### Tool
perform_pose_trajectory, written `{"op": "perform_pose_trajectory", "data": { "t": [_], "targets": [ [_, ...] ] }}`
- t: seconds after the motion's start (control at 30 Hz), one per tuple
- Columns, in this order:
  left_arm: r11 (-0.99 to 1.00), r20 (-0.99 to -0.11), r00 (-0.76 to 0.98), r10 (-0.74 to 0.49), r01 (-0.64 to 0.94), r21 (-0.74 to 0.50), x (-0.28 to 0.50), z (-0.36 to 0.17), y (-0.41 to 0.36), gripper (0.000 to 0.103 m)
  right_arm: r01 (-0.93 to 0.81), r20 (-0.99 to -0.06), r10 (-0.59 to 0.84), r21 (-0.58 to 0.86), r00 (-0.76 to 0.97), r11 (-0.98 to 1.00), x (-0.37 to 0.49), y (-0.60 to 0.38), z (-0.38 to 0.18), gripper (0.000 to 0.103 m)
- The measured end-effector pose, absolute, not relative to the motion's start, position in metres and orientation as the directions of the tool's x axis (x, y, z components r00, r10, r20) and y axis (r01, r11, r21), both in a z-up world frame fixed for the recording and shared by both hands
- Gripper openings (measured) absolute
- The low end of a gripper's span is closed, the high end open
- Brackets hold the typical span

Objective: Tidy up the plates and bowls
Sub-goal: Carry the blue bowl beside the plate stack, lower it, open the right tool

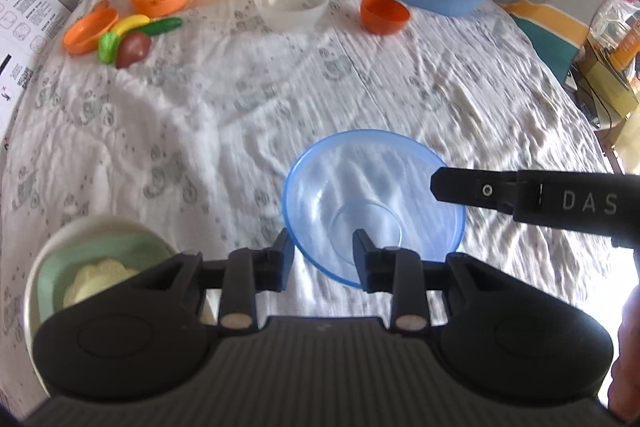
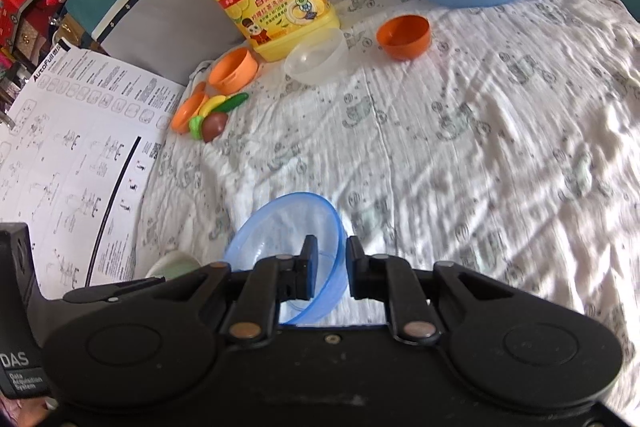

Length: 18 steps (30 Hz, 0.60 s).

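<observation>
- Blue see-through bowl (image 1: 374, 203): down near 5 o'clock in the left view, on the wrinkly cloth (image 1: 240, 131).
- Left claw (image 1: 324, 255): part open, with one finger on each side of the bowl's near rim, at about 7 o'clock on the bowl. No squeeze to see, so likely holding nothing.
- Right claw (image 2: 332, 267): open only a little, with the bowl's wall in the gap, at about 3 o'clock on the bowl. Hard to tell if touching.
- Might slip: smooth, thin plastic, and only a tiny bit of rim between the fingers.
- Might tip or spin if one claw shuts and lifts first. Looks a bit tilted already in the right view.
- Might bend or pop out if both claws pull apart or squeeze too hard.
- Might bump the white bowl with the green dish (image 1: 100, 267) at 8 o'clock, just beside the left claw.
- Might drag the cloth and shake the clear white bowl (image 1: 291, 5) and orange bowl (image 1: 385, 14) up at 12 o'clock.
- Safer to shut both claws slowly and lift both together.
</observation>
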<state>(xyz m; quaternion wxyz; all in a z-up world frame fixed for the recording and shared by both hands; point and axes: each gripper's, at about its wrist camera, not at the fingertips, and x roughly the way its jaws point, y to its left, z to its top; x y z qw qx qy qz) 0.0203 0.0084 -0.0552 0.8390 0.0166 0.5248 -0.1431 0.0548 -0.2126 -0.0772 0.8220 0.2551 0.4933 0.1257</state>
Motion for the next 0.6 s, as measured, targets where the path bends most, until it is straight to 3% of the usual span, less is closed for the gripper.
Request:
{"op": "perform_pose_trajectory", "data": {
  "t": [0.6],
  "targets": [
    [0.955, -0.896, 0.389, -0.215, 0.277, -0.108, -0.005, -0.069, 0.006, 0.031, 0.041, -0.767, 0.469, 0.539, 0.438, 0.842, 0.037, -0.213, -0.087, 0.016]
  ]
}}
